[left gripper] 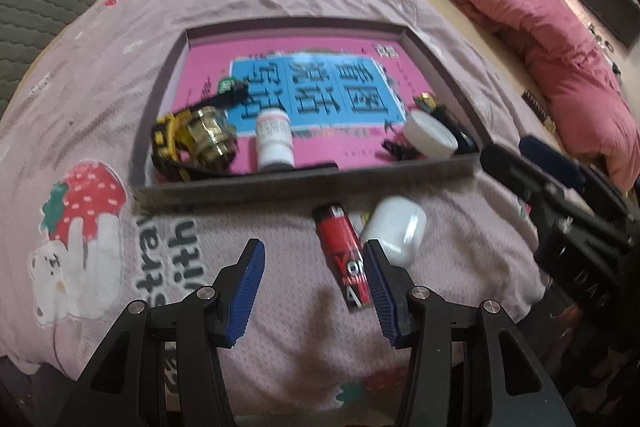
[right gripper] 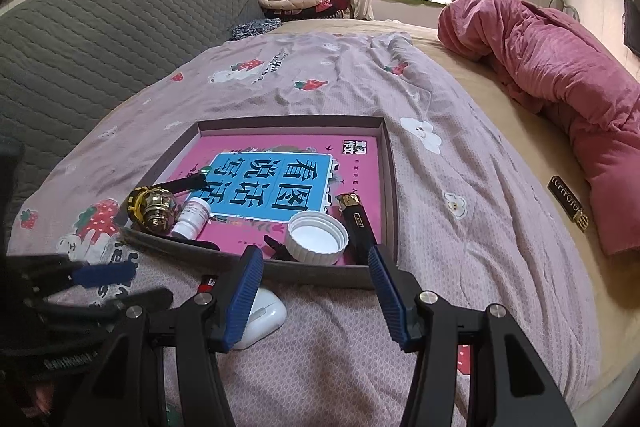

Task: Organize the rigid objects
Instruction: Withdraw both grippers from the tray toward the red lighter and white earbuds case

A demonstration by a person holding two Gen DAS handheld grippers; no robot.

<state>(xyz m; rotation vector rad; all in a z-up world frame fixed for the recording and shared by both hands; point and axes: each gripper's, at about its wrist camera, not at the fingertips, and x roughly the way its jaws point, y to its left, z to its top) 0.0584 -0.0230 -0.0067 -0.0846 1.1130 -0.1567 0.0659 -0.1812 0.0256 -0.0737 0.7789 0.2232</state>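
Left gripper (left gripper: 316, 291), jaws half open and empty, hovers beside the red tube (left gripper: 344, 255), possibly a lighter, lying touching the white earbud case (left gripper: 396, 231) outside the tray (left gripper: 304, 179); centre the jaws before closing.

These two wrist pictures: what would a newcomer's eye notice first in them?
First the shallow grey tray on the strawberry-print sheet, with its bright pink and blue book. Then the brass knob in the tray's near left corner, and the red tube and white case lying outside its near wall.
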